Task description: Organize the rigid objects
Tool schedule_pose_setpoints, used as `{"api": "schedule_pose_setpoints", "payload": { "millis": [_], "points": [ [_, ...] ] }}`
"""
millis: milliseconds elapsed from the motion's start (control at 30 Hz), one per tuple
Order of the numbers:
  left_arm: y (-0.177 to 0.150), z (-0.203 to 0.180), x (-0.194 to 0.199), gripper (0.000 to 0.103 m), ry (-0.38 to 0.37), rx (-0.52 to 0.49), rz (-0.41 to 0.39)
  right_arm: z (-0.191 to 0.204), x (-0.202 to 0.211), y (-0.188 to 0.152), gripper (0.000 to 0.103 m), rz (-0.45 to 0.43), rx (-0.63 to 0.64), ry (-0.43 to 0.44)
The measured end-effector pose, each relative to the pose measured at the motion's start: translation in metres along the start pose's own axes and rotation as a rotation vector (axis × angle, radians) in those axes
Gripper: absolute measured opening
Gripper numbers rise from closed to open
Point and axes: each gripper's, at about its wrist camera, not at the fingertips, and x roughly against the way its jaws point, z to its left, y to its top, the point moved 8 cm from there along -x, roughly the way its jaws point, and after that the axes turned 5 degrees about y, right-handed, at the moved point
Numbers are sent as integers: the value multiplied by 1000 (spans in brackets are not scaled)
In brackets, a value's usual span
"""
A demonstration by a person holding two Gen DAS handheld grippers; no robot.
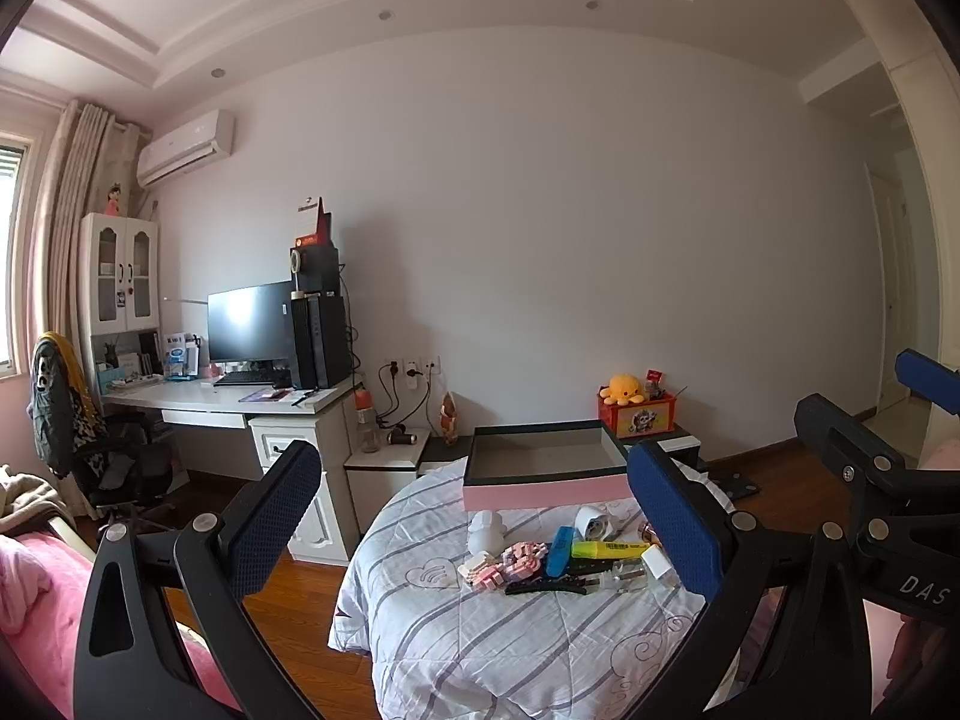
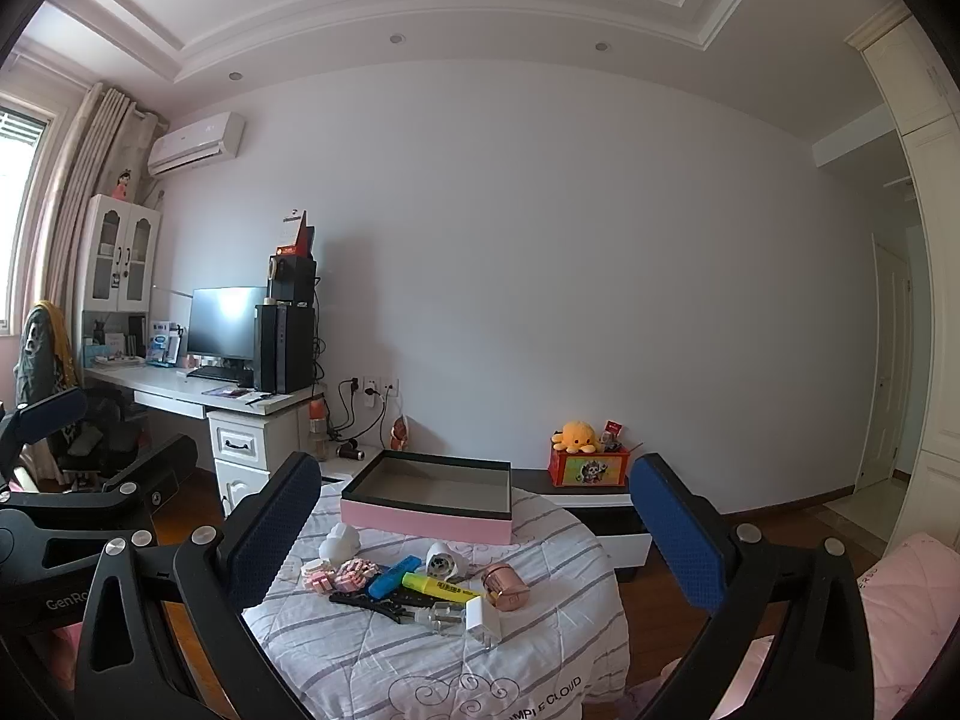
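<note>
A round table under a striped quilt (image 1: 480, 648) (image 2: 420, 660) holds a pile of small items: a yellow highlighter (image 1: 606, 550) (image 2: 441, 588), a blue marker (image 1: 559, 549) (image 2: 393, 576), pink block toys (image 1: 510, 564) (image 2: 342, 576), a white figure (image 1: 487, 531) (image 2: 339, 542), a white charger (image 2: 483, 621), a rose-gold cylinder (image 2: 507, 585). An empty pink box (image 1: 543, 468) (image 2: 429, 498) stands behind them. My left gripper (image 1: 474, 522) and right gripper (image 2: 474, 534) are both open and empty, held above and short of the pile.
A white desk (image 1: 228, 399) with monitor and computer tower stands at the left wall, with an office chair (image 1: 114, 456). A low dark cabinet with a red box and orange plush (image 2: 579, 456) is behind the table. A pink bed (image 2: 900, 600) lies at the right.
</note>
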Motion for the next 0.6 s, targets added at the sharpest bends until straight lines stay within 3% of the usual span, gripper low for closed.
{"api": "schedule_pose_setpoints", "payload": {
  "millis": [600],
  "points": [
    [-2,3,-1,103,11,0,15,2,-5,-2,103,14,3,2]
  ]
}}
